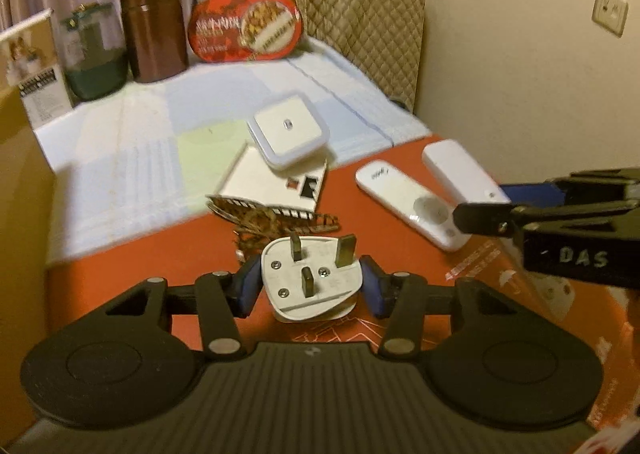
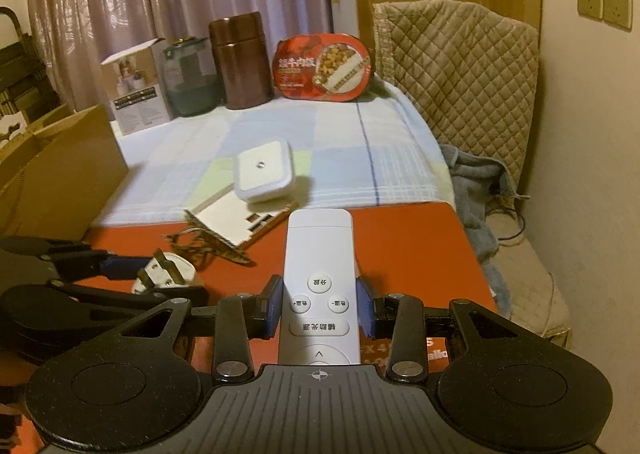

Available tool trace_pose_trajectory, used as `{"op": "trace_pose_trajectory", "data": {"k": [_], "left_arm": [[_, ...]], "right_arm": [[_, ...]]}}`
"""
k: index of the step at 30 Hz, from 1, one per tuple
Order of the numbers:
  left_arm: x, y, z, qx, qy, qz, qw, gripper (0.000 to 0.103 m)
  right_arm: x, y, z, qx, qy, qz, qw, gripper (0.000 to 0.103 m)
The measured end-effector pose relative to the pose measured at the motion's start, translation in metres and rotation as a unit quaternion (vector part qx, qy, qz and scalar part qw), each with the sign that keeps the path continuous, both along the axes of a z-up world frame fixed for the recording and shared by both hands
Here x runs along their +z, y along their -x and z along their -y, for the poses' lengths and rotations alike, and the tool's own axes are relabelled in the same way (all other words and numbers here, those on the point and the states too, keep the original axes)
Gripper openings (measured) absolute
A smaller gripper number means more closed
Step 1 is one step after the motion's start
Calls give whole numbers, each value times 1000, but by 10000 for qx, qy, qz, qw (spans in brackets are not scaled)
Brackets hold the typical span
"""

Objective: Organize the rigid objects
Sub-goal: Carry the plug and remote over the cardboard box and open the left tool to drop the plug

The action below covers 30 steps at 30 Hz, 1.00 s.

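Observation:
My left gripper (image 1: 310,286) is shut on a white three-pin plug (image 1: 308,278), prongs pointing up, held over the red mat (image 1: 160,254). My right gripper (image 2: 319,304) is shut on a white remote (image 2: 318,286) with round buttons; this remote also shows in the left wrist view (image 1: 460,169). A second white remote (image 1: 412,203) lies on the mat beside it. A white square night light (image 1: 288,129) rests on a white booklet (image 1: 276,185). A brown hair claw clip (image 1: 272,217) lies just beyond the plug. The left gripper and plug (image 2: 168,266) appear in the right wrist view.
At the back of the checked cloth (image 2: 320,141) stand a red food box (image 2: 324,67), a brown canister (image 2: 240,57), a glass jar (image 2: 190,75) and a white carton (image 2: 134,89). A cardboard box (image 2: 60,169) is at left. A quilted chair (image 2: 460,65) stands at right.

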<state>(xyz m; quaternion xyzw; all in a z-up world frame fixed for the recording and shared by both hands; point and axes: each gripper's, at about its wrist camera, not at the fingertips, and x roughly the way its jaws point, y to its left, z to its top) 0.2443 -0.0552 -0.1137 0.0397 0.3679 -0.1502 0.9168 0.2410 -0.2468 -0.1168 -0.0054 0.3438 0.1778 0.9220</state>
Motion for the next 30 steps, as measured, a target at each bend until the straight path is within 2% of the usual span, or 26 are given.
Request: {"op": "trace_pose_trajectory", "data": {"k": [9, 19, 30], "left_arm": [[74, 29, -33, 283, 71, 379, 9989, 46], [130, 70, -92, 704, -22, 602, 9957, 46], [163, 105, -186, 1265, -356, 682, 9890, 46]], "right_arm": [[57, 16, -26, 266, -206, 237, 9992, 35], [117, 39, -81, 759, -512, 325, 9953, 35], [132, 66, -177, 1556, -705, 158, 9852, 35]]}}
